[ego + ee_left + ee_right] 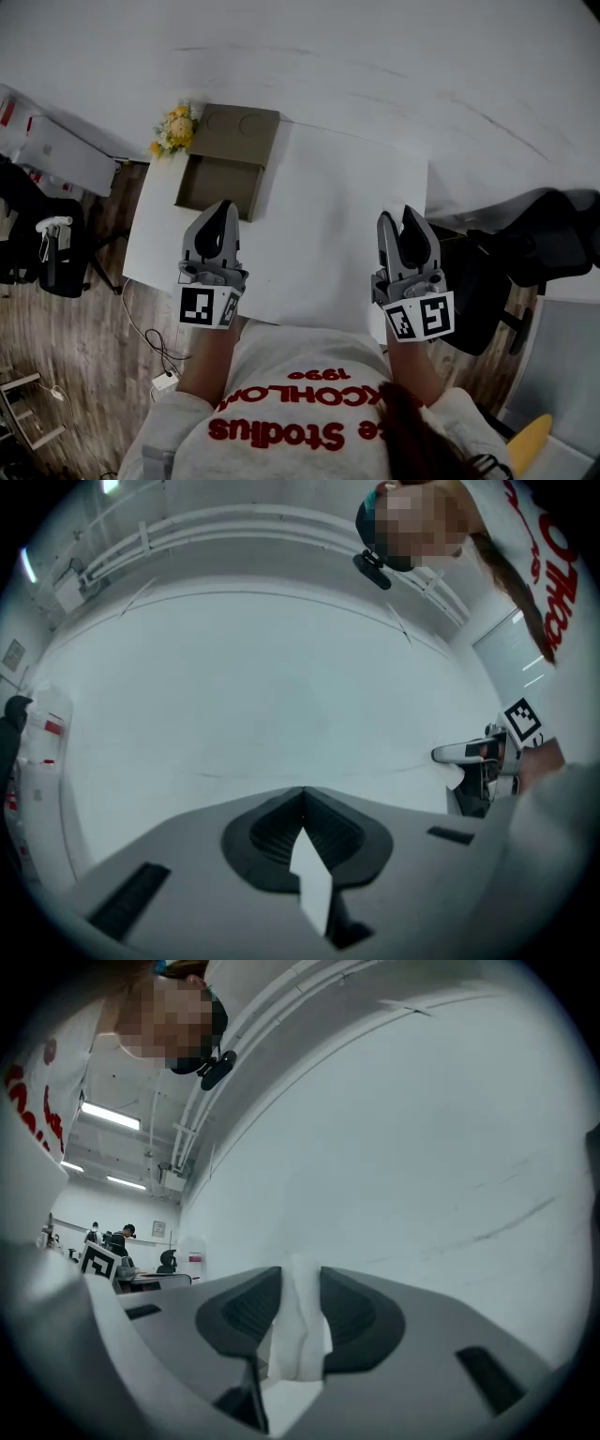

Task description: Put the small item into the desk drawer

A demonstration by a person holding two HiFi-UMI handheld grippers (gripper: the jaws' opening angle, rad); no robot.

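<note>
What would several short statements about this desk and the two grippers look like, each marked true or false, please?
1. The drawer of the brown box stands open. True.
2. In the head view, the yellow flowers stand right of the box. False: they stand at its left.
3. The left gripper has its jaws together. True.
4. The right gripper is empty. False: a small white item sits between its jaws.
5. Both grippers reach into the drawer. False: both are by the near edge of the desk, apart from the box.
</note>
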